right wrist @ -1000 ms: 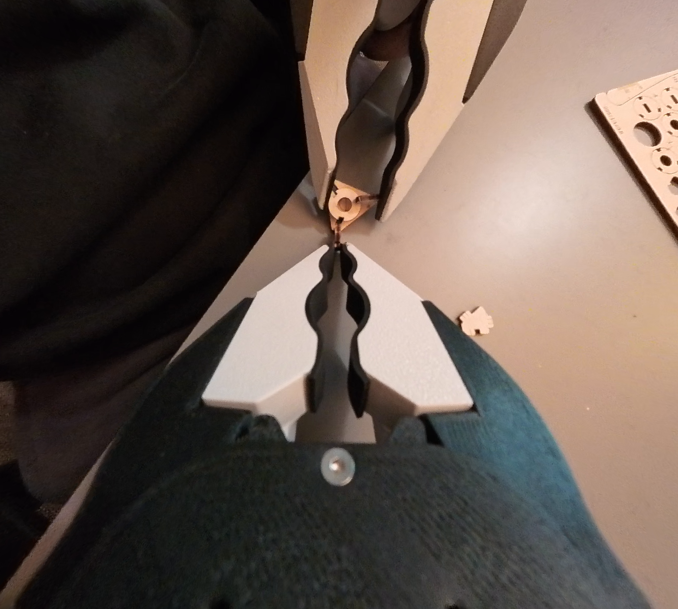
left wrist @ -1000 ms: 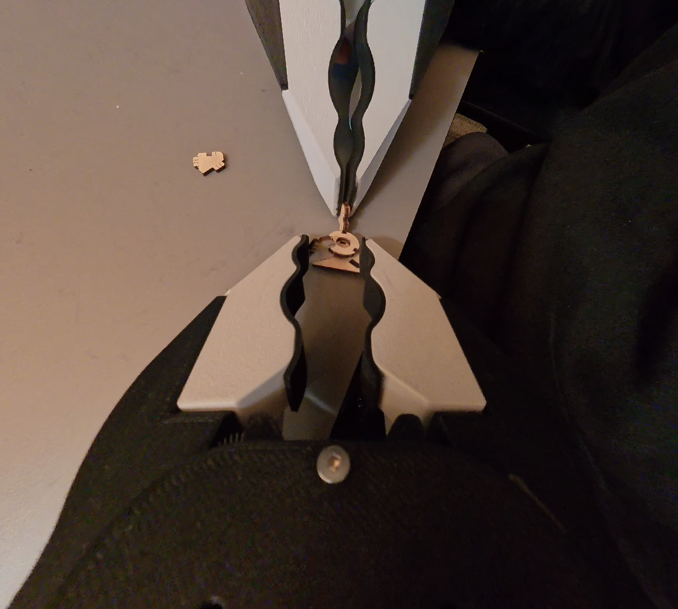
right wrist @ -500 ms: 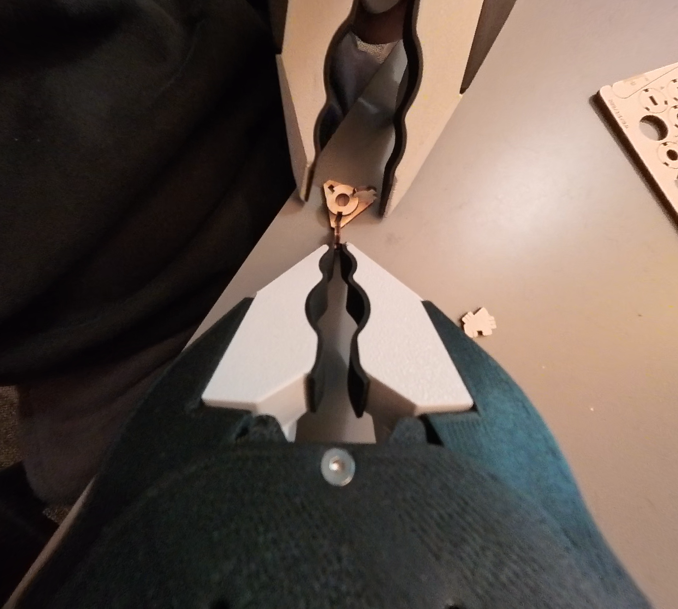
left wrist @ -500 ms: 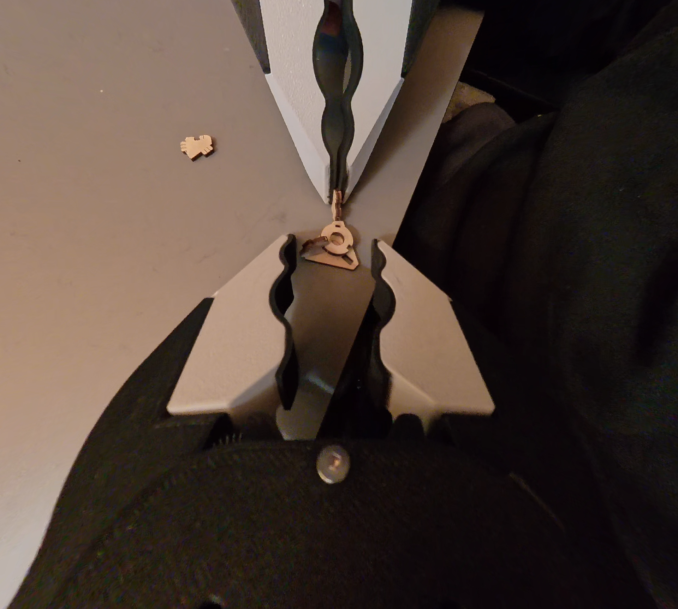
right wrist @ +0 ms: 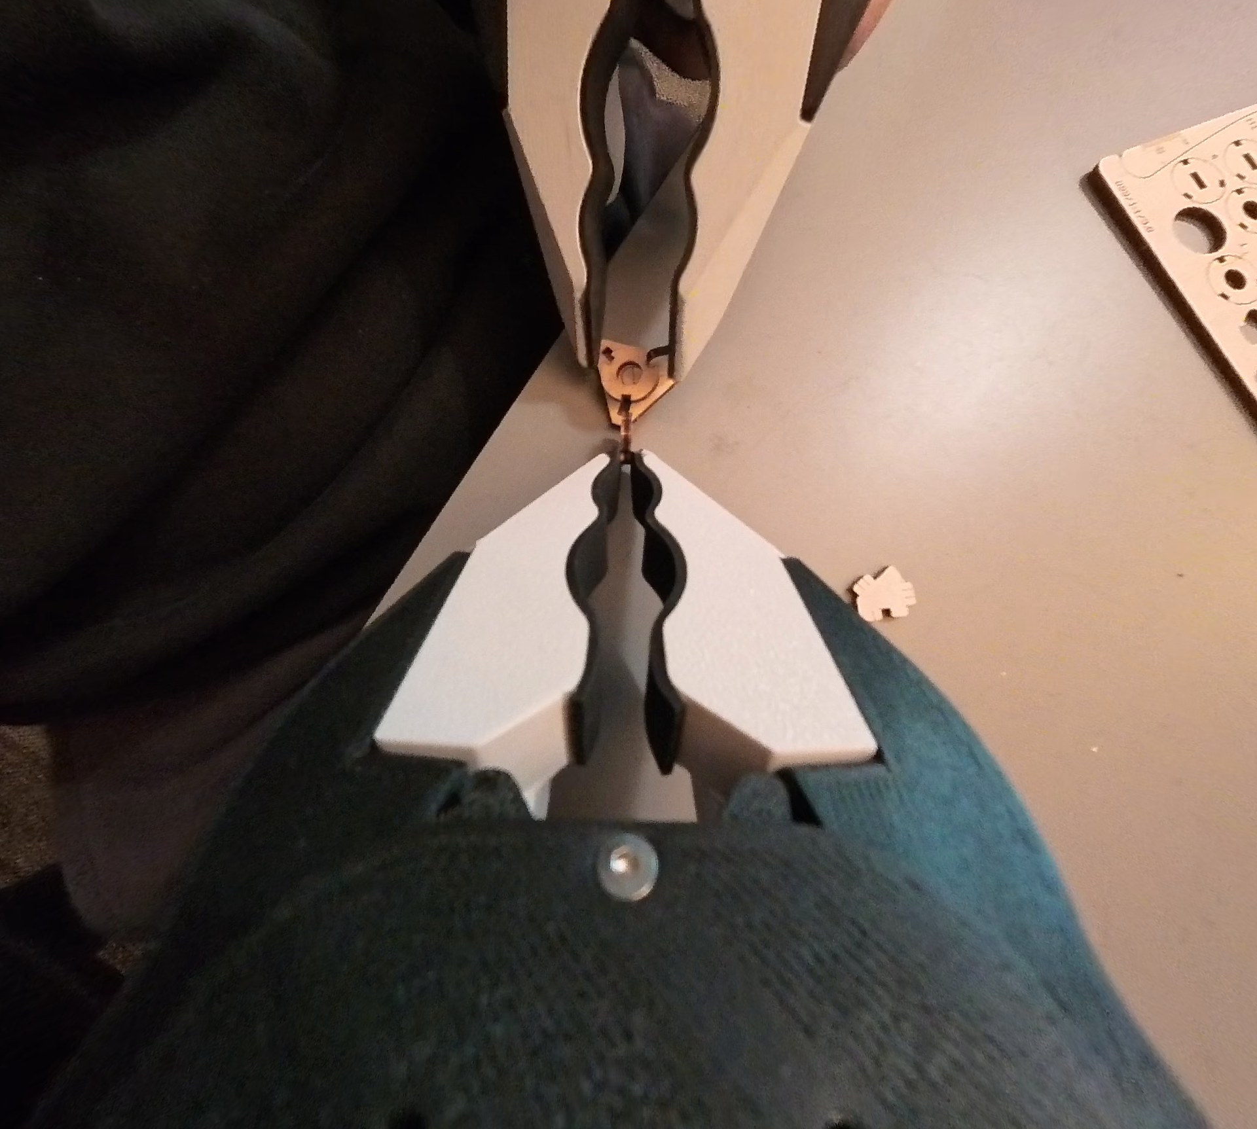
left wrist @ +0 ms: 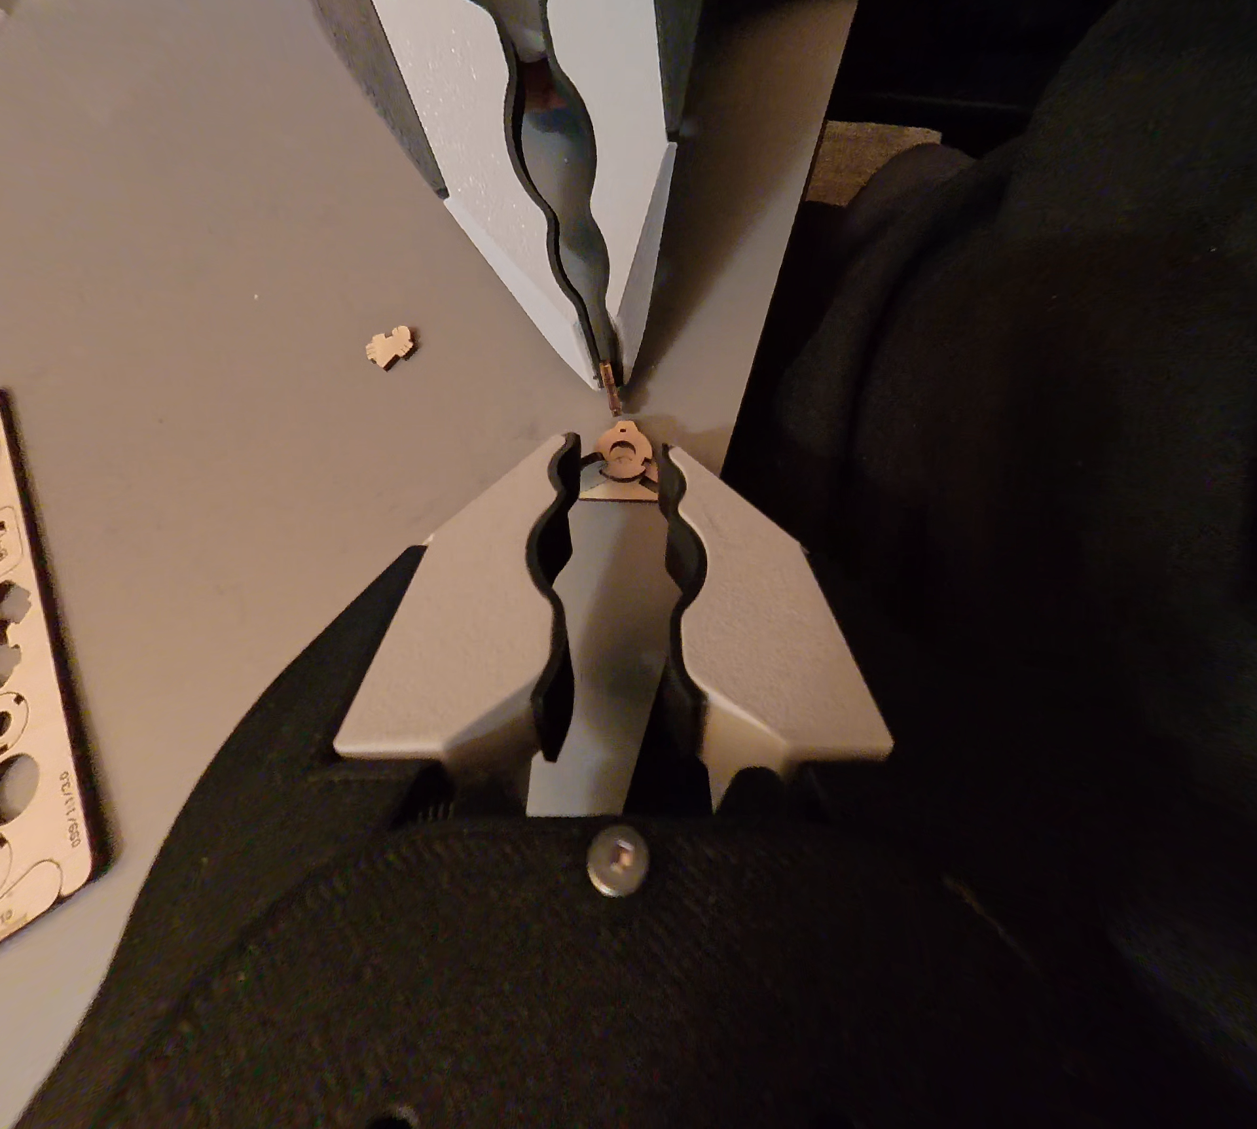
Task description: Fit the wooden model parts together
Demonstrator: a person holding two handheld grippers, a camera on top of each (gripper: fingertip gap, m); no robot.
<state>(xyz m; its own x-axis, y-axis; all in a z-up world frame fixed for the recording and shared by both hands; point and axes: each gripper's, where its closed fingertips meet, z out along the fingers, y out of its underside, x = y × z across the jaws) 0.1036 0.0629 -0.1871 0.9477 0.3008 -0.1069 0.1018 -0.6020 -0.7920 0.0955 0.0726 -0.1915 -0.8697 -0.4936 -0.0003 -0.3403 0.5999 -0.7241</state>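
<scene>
At frame centre, my left gripper (left wrist: 617, 462) has narrowed back onto the triangular wooden piece (left wrist: 622, 464), pads pressing its sides; my right gripper (right wrist: 624, 431), clamped tight, pinches a thin wooden peg (right wrist: 624, 413) at its tip.

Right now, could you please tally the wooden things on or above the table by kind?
Loose cut-out pieces: 3, namely triangular piece, thin piece, small piece
Punched sheets: 1, wooden sheet
Total: 4

Black textured claw (left wrist: 620, 457) housing, pale grey angular fingers (left wrist: 476, 607), wavy black pads — one silver screw (left wrist: 617, 860) apiece
</scene>
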